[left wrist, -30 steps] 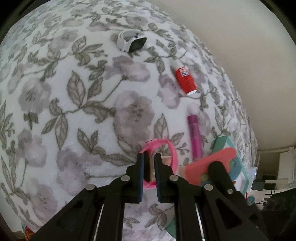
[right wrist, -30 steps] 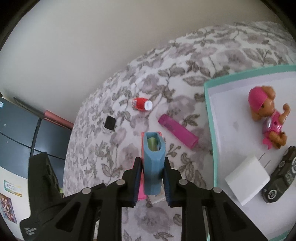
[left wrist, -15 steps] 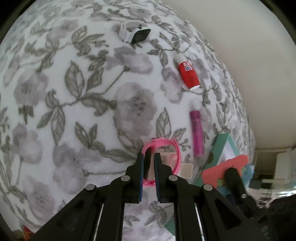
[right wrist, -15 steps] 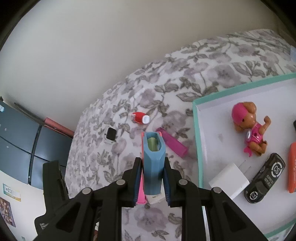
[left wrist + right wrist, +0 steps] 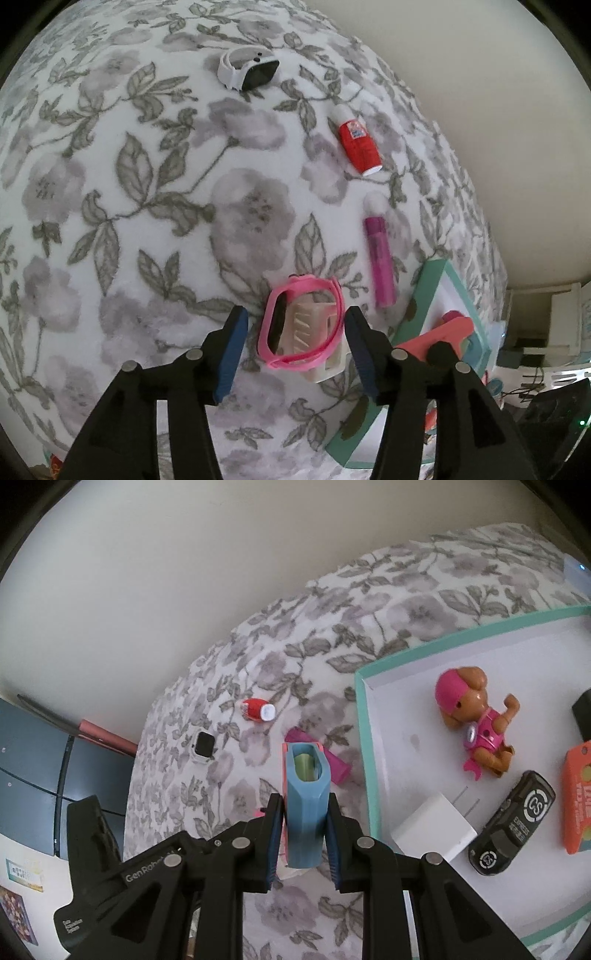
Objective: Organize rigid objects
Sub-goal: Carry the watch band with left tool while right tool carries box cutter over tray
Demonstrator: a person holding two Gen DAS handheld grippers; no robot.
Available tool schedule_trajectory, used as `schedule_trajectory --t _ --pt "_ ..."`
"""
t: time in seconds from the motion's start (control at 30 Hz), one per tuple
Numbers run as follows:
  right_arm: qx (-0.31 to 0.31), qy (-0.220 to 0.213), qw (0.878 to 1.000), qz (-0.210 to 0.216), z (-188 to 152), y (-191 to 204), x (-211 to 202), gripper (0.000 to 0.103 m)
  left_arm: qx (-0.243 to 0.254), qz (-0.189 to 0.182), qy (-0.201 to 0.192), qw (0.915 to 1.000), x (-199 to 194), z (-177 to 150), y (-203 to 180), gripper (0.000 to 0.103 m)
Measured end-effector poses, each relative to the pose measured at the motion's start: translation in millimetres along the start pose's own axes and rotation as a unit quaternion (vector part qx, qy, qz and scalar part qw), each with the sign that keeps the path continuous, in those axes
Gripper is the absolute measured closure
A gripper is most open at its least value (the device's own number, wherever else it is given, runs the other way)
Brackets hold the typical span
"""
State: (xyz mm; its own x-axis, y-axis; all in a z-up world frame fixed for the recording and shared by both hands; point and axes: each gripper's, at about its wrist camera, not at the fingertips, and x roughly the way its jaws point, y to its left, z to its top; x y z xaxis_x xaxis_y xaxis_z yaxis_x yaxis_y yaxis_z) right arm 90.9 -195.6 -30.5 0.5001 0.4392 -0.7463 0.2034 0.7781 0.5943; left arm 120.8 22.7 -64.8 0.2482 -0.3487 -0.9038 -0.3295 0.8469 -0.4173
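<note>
Left tool (image 5: 293,347): jaws have just been opening and now stand spread, pads clear of the pink watch (image 5: 303,325) lying between them. The watch rests on the floral blanket (image 5: 147,206), its band looped around a beige plastic block (image 5: 314,341); block and band touch. Neither blue pad presses the band.

Just right of the left tool, the teal rim of the box (image 5: 430,291). Ahead and right, a magenta tube (image 5: 378,254) lying flat, white cap end pointing away. Farther out, a red bottle (image 5: 358,146) on its side. Farthest ahead, a white smartwatch (image 5: 247,70), dark face turned right.

Right tool (image 5: 302,832): jaws pressed in on a blue-and-pink object (image 5: 304,805), pinched edgewise, its open top showing a green inside. It is held above the blanket, left of the box rim (image 5: 364,738).

Right of the right tool, inside the white-floored box: a white charger plug (image 5: 432,829) nearest, touching a black toy car (image 5: 513,821); an orange card (image 5: 578,797) at the far right edge; a brown pup figure in pink (image 5: 476,720) beyond them.

Ahead of the right tool, the magenta tube, partly hidden behind the held object; the red bottle and white smartwatch farther out to the left.
</note>
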Motion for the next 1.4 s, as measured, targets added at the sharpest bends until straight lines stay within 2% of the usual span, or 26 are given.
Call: schedule_trajectory --t 0.13,0.33,0.57,0.67,0.77,0.9,1.03,1.3,1.4 --pt "0.004 0.014 1.0 -0.008 -1.8 -2.7 4.1 0.08 -0.001 -0.01 0.02 0.9998 9.8 -2.0 -1.2 0.046" --pt "0.005 0.021 1.0 -0.011 -2.9 -4.6 6.8 0.08 -0.005 -0.014 0.024 0.9996 15.9 -4.4 -0.9 0.049" --pt "0.003 0.022 1.0 -0.012 -2.7 -2.7 6.3 0.08 -0.002 -0.024 -0.001 0.9997 -2.3 -4.6 -4.8 0.05" --pt "-0.002 0.011 1.0 -0.014 -0.3 0.2 -2.9 0.08 0.023 -0.024 -0.036 0.9988 -23.4 -3.7 -15.7 0.05" --pt "-0.007 -0.01 1.0 -0.02 5.3 0.9 -19.9 0.08 0.061 -0.047 -0.053 0.9956 -37.5 -9.0 -37.2 0.05" --pt "0.0 -0.032 0.999 -0.044 12.1 -9.9 -40.6 0.08 0.106 -0.06 -0.047 0.9914 -37.2 -20.3 -62.8 0.05" --pt "0.003 -0.053 0.995 -0.084 19.8 -26.0 -60.6 0.08 0.145 -0.051 -0.04 0.9873 -31.6 -34.7 -84.0 0.05" --pt "0.016 -0.085 0.984 -0.158 29.6 -60.4 -92.5 0.08 0.225 -0.055 -0.019 0.9726 -17.8 -64.4 -126.0 0.051" --pt "0.02 -0.089 0.979 -0.183 30.9 -71.4 -98.6 0.079 0.256 -0.042 -0.021 0.9655 -12.1 -76.2 -139.3 0.051"
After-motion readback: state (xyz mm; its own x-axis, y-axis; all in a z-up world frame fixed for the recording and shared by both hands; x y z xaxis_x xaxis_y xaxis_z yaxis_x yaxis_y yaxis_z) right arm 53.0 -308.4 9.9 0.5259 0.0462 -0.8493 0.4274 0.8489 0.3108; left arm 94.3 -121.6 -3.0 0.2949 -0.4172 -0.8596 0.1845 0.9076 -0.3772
